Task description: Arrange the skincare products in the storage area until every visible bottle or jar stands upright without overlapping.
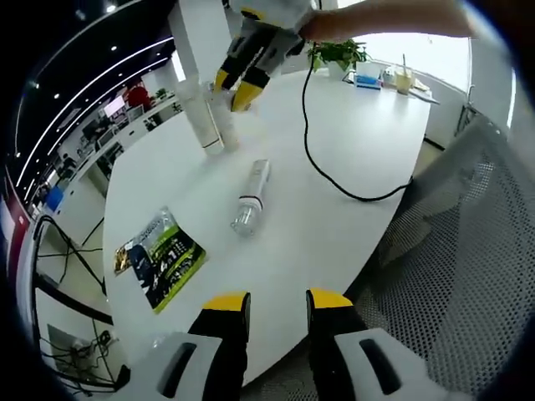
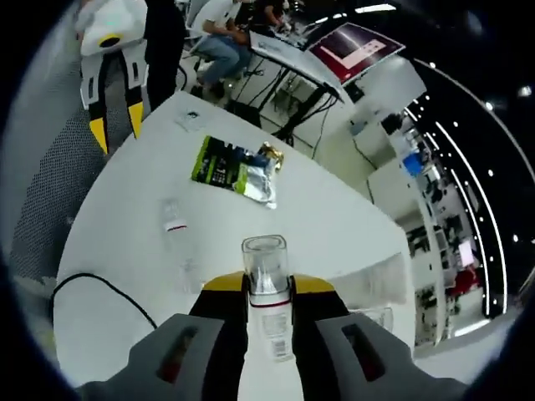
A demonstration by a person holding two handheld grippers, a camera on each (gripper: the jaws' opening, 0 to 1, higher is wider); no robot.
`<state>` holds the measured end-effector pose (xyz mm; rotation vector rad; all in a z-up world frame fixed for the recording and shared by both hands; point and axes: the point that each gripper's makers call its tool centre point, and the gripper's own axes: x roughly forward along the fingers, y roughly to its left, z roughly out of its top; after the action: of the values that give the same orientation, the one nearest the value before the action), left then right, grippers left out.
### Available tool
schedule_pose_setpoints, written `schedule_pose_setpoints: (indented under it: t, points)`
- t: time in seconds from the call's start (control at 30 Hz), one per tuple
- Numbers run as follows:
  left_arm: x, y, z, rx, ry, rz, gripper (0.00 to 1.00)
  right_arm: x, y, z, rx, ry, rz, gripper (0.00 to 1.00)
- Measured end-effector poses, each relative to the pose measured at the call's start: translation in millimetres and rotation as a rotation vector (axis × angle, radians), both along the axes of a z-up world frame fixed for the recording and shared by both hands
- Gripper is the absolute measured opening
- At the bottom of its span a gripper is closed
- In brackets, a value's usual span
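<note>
The skincare products sit on a round white table [image 1: 351, 150]. In the left gripper view, a clear plastic bottle with a white cap [image 1: 252, 195] lies on its side near the middle of the table, apart from everything else. Toward the far edge, the right gripper [image 1: 233, 91], yellow-tipped and black-fingered, has its jaws closed around a tall clear bottle [image 1: 211, 117] that stands upright on the table. The right gripper view confirms it: the same bottle [image 2: 267, 292], clear with a thin red band, is pinched between the two yellow-topped fingers [image 2: 313, 288], its open-looking clear top rising above them.

The left gripper [image 1: 278, 302] hangs at the near edge of the table, its jaws parted with nothing between them. From the right gripper view it shows at the opposite edge [image 2: 116, 119], fingers likewise spread and pointing down at the tabletop.

A flat green and black foil sachet pack [image 1: 160, 257] lies toward the table edge to the left of the lying bottle; in the right gripper view it [image 2: 230, 169] shows a gold patch at one end. A black cable [image 1: 322, 159] trails across the table from the right gripper toward the edge. A potted green plant [image 1: 338, 54] stands at the far edge, and a grey mesh office chair [image 1: 464, 242] is just beside the table.
</note>
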<state>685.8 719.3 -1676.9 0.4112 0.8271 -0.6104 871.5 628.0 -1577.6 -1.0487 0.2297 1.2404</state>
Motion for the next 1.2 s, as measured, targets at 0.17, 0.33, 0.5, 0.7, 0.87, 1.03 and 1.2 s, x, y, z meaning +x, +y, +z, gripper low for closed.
schedule_pose_setpoints:
  t: [0.17, 0.33, 0.5, 0.7, 0.87, 1.03, 1.2]
  points:
    - [0.0, -2, 2.4, -0.011, -0.007, -0.011, 0.27, -24, 3, 31.2, 0.198, 0.029, -0.076, 0.16]
    - [4.7, -3, 7.5, -0.053, -0.017, 0.013, 0.27, -49, 0, 47.1, 0.327, 0.087, -0.134, 0.16]
    - [5.0, -6, 10.3, -0.069, -0.03, 0.014, 0.27, -68, 3, 65.6, 0.441, 0.118, -0.164, 0.16]
    - [8.6, -4, 16.2, -0.089, -0.055, 0.032, 0.27, -82, 0, 88.6, 0.63, 0.193, -0.255, 0.16]
    - [7.9, -8, 20.1, -0.111, -0.065, 0.02, 0.27, -95, -6, 97.8, 0.737, 0.251, -0.296, 0.16]
    - [1.9, -19, 21.3, -0.124, -0.066, -0.033, 0.27, -104, -8, 92.0, 0.836, 0.334, -0.348, 0.16]
    - [1.9, -21, 22.1, -0.142, -0.063, -0.035, 0.28, -123, -1, 82.5, 0.941, 0.466, -0.374, 0.16]
